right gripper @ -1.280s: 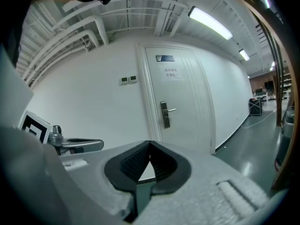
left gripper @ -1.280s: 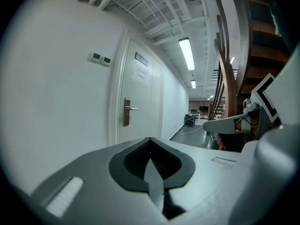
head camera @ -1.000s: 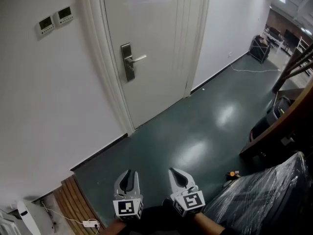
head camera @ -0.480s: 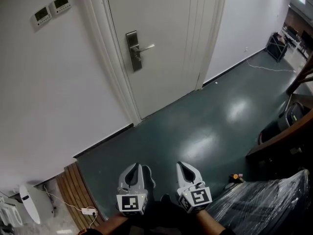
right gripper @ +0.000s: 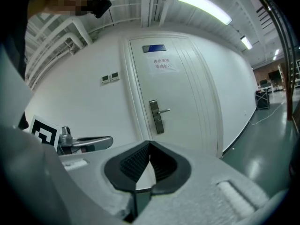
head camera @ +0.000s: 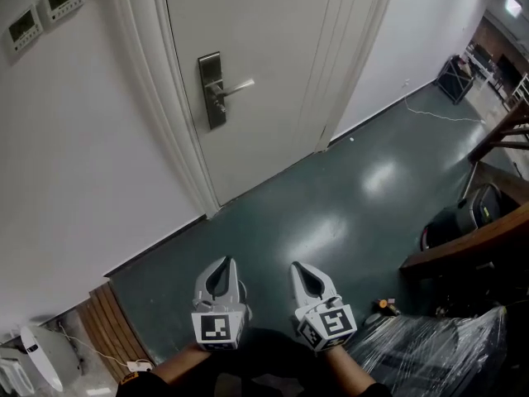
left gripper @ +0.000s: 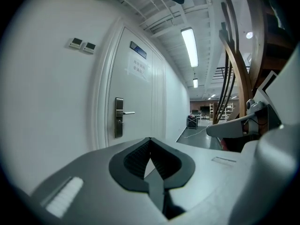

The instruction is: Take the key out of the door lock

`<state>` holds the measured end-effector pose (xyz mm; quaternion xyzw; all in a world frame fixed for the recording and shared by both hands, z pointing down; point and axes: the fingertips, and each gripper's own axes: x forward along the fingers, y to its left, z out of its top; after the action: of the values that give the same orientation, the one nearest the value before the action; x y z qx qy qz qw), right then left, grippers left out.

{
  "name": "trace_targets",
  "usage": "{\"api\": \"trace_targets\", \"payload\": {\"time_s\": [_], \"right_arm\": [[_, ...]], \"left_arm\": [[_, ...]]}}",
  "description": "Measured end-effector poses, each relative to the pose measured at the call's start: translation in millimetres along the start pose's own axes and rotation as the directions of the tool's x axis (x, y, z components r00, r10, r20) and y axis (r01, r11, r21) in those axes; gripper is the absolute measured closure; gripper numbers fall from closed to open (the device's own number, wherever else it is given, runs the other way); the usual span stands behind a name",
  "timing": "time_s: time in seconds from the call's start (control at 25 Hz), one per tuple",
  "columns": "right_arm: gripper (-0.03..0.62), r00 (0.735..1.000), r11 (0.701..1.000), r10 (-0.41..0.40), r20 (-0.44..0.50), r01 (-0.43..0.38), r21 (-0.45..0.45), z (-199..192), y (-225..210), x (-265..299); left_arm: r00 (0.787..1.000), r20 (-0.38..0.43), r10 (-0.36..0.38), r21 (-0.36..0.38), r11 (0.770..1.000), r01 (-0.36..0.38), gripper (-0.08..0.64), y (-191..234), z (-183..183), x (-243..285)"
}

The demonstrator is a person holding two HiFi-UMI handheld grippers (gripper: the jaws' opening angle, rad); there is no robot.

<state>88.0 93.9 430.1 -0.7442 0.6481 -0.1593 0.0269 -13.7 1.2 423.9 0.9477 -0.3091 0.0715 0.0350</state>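
Left gripper (head camera: 222,262): jaws closed tip to tip, nothing between them. Right gripper (head camera: 297,266): jaws likewise fully together and empty. Both are held side by side, pointing toward the white door (head camera: 273,64), over the dark green floor (head camera: 331,213). The lock plate (head camera: 212,90) with its lever handle (head camera: 234,86) sits well ahead of and above both jaw pairs, left of the left jaws' line and nearly straight ahead of the right jaws. The key cannot be made out on the plate from here.
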Motion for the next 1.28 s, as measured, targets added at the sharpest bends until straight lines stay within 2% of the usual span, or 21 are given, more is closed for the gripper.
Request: {"api": "trace_targets", "payload": {"time_s": [0.12,0.44,0.64,0.88,1.08,1.28], "right_arm": [[0.597,1.000,1.000,0.000,-0.007,0.000,-0.004,18.8,-0.1,42.6],[0.597,0.999,0.999,0.051,-0.009,-0.052,-0.017,51.1,6.2,144.3],[0.598,0.996,0.995,0.090,-0.016,-0.091,-0.031,64.2,5.9,182.9],[0.598,0.985,0.985,0.169,-0.031,-0.170,-0.034,70.4,-3.5,231.8],[0.598,0.963,0.964,0.261,-0.063,-0.263,-0.025,79.1,-16.7,275.7],[0.598,0.912,0.920,0.390,-0.129,-0.391,0.017,80.6,-30.1,321.2]], "left_arm": [[1.000,0.013,-0.017,-0.001,1.000,0.017,0.541,24.7,11.3,36.1],[0.999,0.049,0.018,-0.008,1.000,-0.018,0.541,101.6,30.4,97.2],[0.995,0.052,0.091,0.004,0.996,-0.091,0.541,136.0,33.3,109.5],[0.982,0.055,0.180,-0.024,0.984,-0.178,0.541,163.8,34.0,135.6],[0.961,0.050,0.272,-0.033,0.962,-0.271,0.541,179.0,39.8,165.2],[0.935,0.042,0.351,-0.028,0.936,-0.350,0.541,186.8,48.1,202.8]]}}
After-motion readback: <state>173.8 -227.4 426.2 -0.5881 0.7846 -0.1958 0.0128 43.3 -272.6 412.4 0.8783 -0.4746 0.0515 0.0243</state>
